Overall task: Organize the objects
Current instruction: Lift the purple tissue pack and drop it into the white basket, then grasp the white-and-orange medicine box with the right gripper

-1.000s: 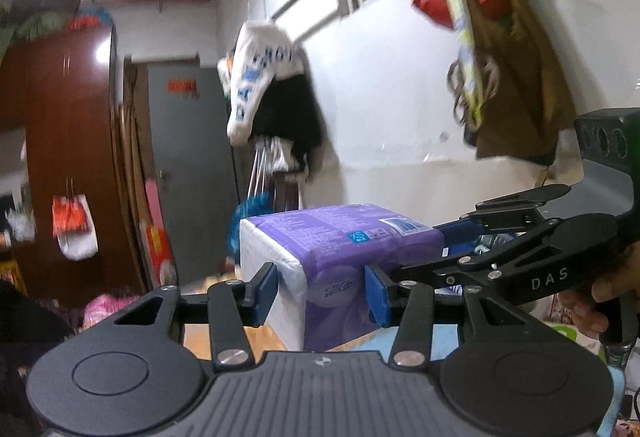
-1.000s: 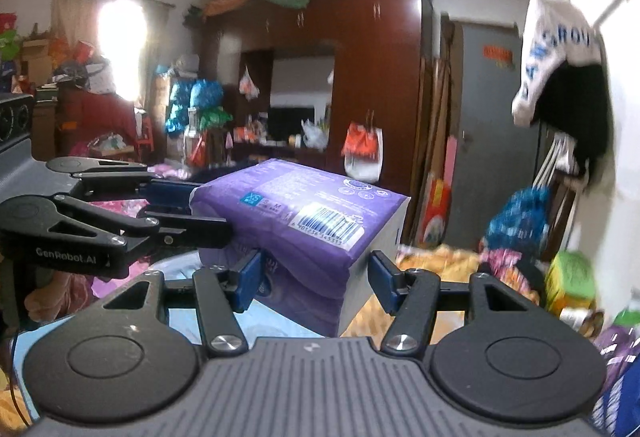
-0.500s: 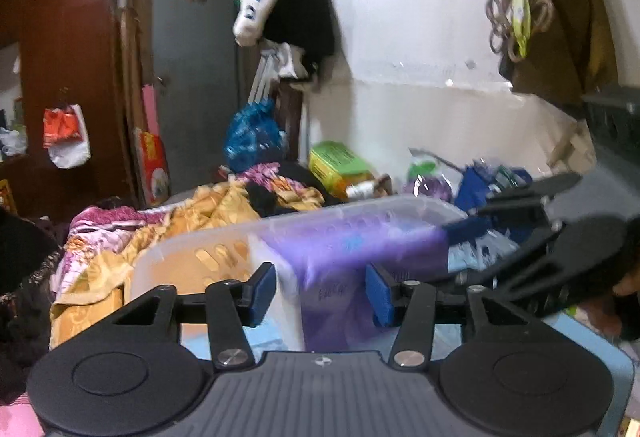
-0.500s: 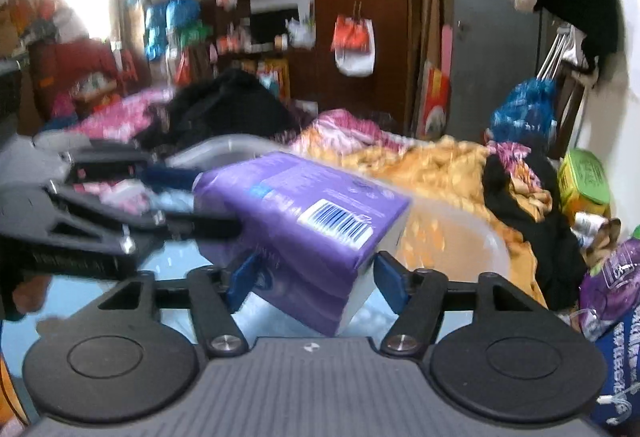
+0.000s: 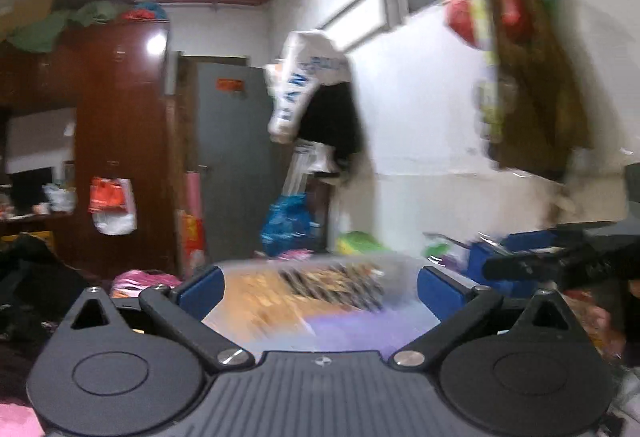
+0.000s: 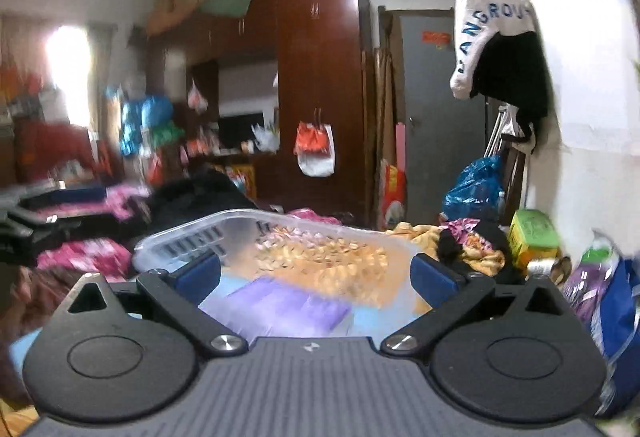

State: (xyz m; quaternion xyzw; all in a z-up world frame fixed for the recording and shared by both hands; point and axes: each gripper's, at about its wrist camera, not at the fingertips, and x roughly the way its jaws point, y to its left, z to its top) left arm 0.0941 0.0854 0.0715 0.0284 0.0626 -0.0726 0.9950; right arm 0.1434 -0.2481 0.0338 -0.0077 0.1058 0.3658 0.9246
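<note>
- Right wrist view: right gripper (image 6: 316,271) has its jaws spread wide, empty; the purple pack (image 6: 276,307) lies inside the clear plastic basket (image 6: 180,239), near its front.
- Left wrist view: left gripper (image 5: 320,287) also gapes with nothing held, above the blurred pack (image 5: 360,331).

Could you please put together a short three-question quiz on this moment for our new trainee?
1. True or false: the right gripper is open.
2. Where does the purple pack lie? A) in the clear bin B) on the wardrobe C) between shut fingers
3. Fill in: the left gripper holds ____.

Key: 1 true; 2 A; 3 nothing
</note>
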